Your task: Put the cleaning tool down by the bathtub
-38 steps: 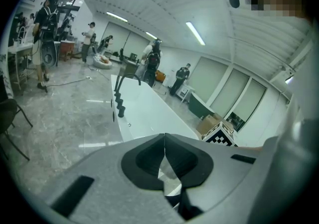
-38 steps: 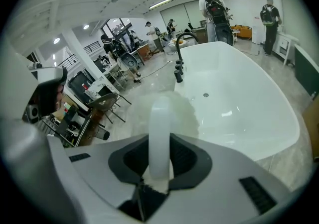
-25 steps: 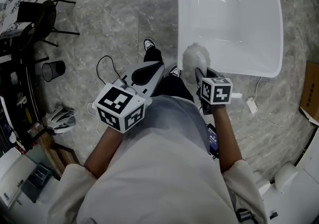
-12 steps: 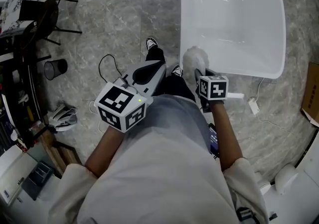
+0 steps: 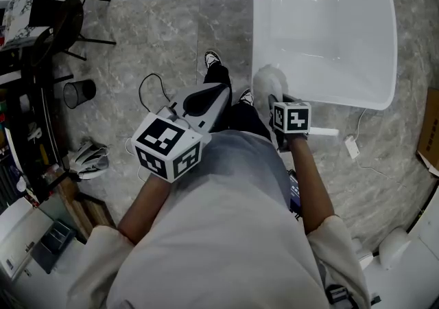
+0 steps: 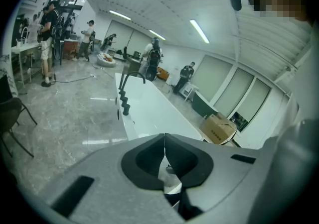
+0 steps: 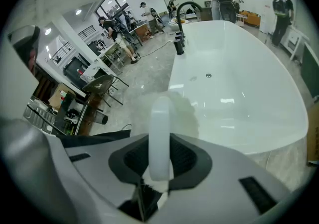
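Spreading underfoot is the grey marble floor (image 5: pixel 158 19), with the white bathtub (image 5: pixel 322 26) on the person's right. A dark chair (image 5: pixel 58 16) and a mesh bin (image 5: pixel 77 93) sit well off to the left. The right gripper (image 5: pixel 274 105) pinches the white handle (image 7: pixel 160 133) of the cleaning tool (image 5: pixel 267 82), whose fluffy head hangs just at the tub's near corner, above a shoe (image 5: pixel 241 98). The left gripper (image 5: pixel 206 98) has its fingers pressed together on nothing. A small white plug (image 5: pixel 352 147) lies by the tub.

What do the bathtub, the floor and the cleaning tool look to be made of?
The bathtub: glossy white, acrylic or ceramic by its sharp light reflections. The floor: polished grey stone or tile, veined, with seams and glare. The cleaning tool: smooth white handle, likely plastic; fluffy white head, perhaps microfibre.
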`<state>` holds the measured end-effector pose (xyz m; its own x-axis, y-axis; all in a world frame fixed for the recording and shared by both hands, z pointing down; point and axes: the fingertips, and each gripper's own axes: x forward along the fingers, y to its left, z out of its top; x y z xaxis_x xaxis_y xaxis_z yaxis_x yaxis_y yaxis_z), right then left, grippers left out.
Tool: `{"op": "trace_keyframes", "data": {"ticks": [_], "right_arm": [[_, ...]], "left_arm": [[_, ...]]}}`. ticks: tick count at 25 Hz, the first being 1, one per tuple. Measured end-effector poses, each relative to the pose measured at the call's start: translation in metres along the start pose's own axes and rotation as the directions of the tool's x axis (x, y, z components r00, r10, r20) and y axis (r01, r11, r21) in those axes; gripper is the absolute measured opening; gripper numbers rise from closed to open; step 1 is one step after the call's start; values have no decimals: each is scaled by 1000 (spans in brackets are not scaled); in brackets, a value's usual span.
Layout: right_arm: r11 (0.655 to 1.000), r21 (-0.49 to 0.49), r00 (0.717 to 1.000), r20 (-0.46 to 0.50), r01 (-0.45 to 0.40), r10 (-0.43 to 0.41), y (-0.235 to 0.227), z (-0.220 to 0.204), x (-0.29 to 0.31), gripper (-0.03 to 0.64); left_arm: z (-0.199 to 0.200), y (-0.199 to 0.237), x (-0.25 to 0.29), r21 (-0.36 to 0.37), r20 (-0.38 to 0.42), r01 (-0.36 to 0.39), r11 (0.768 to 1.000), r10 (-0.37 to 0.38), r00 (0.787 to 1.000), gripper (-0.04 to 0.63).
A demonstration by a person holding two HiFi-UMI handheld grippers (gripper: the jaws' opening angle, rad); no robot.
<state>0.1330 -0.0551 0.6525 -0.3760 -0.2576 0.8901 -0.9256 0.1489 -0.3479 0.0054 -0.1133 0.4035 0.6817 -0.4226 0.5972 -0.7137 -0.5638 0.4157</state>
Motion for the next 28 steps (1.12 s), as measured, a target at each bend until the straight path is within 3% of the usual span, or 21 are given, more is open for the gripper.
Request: {"op": "trace_keyframes", "data": {"ticks": [18, 28], "right_arm": [[999, -1, 997, -60, 44, -44, -5, -13, 42, 78], [994, 23, 994, -7, 109, -109, -14, -4, 60, 77]], "left_arm": [[-1, 18, -7, -10, -13, -27, 1000, 26, 1000, 8], [2, 27, -12, -16, -20, -36, 999, 35, 999, 8]]}}
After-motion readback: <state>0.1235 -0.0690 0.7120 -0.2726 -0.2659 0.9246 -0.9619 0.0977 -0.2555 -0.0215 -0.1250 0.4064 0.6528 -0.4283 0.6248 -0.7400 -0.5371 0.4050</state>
